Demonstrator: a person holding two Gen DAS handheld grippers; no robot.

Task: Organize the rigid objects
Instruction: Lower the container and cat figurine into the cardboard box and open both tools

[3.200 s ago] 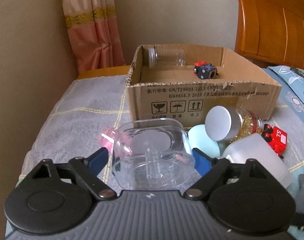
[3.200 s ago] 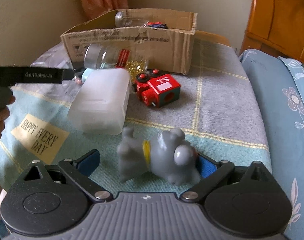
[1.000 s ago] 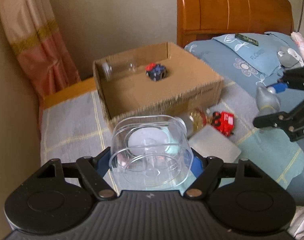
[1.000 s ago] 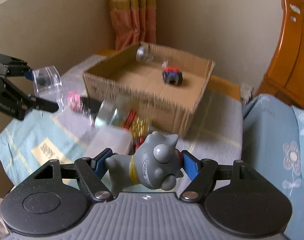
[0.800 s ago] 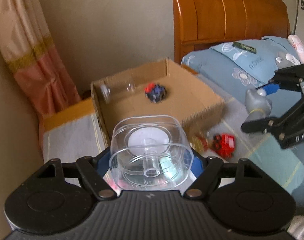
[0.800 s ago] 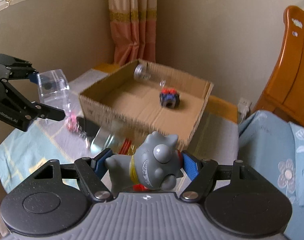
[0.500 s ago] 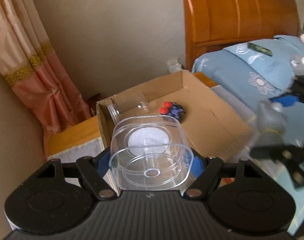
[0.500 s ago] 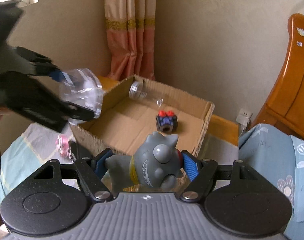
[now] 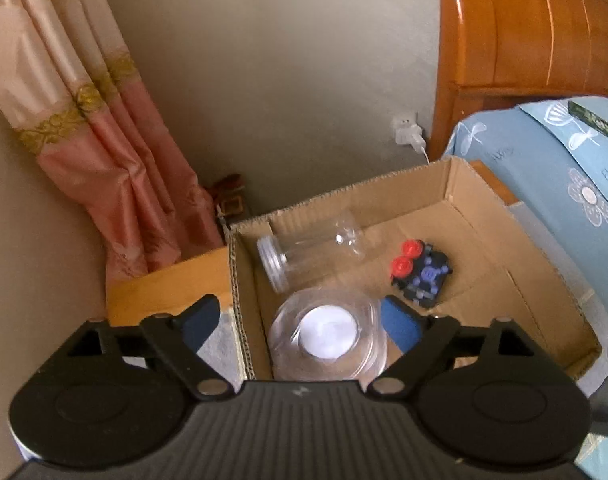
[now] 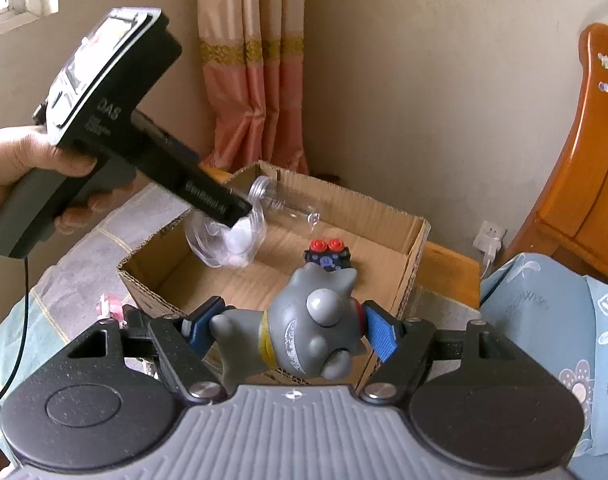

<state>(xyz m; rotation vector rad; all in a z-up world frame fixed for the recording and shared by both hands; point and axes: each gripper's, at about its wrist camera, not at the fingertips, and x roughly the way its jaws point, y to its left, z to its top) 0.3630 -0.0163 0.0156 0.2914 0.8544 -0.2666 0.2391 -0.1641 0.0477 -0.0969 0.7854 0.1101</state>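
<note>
Left claw jaws opening over the brown cardboard box, clear plastic tub dropping free between them. Right claw grips the grey rubbery toy figure; best to wait, then release low inside.

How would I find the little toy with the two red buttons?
Look in the open cardboard box against the wall. Beside the clear bottle lying on its side sits the small dark blue block toy, the only thing there with two round red knobs.
</note>
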